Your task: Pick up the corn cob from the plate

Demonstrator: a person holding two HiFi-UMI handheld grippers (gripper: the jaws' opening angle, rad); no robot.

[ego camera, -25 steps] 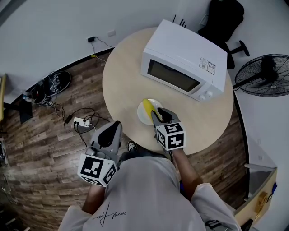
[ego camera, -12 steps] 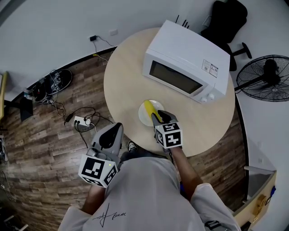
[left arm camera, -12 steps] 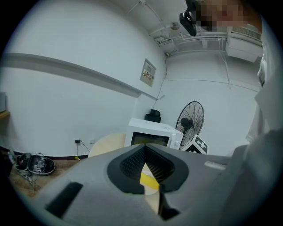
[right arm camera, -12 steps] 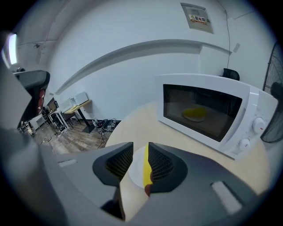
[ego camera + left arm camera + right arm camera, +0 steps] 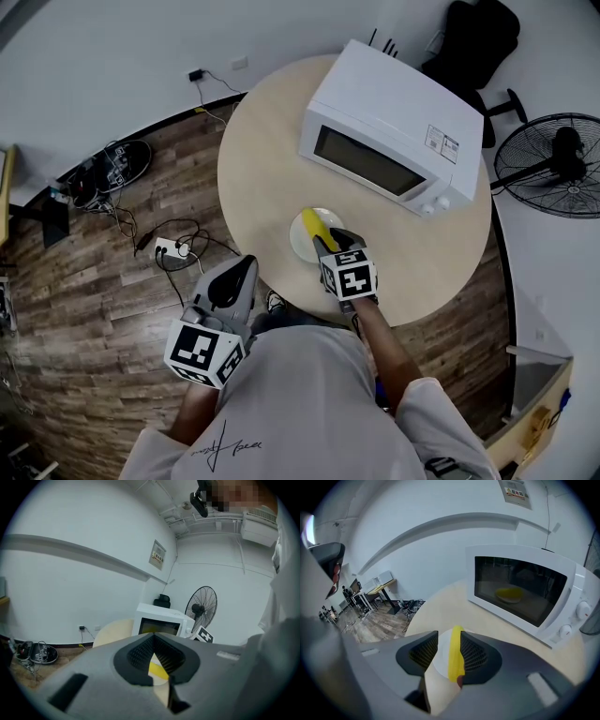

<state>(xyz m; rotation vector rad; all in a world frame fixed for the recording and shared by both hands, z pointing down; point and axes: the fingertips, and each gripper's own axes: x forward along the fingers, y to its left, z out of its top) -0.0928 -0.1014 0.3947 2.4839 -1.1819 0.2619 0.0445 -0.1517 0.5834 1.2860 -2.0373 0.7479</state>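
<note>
While lowering, right gripper (image 5: 448, 638) opened around corn cob (image 5: 454, 663).

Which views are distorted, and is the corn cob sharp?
Head view: fisheye curves the wall; the corn cob is small but sharp. Right gripper view: dark vignette, microwave bowed, cob sharp. Left gripper view: same vignette, mosaic patch on top.

White microwave (image 5: 394, 122) on round table (image 5: 262, 178); fan (image 5: 553, 164) nearby.
</note>
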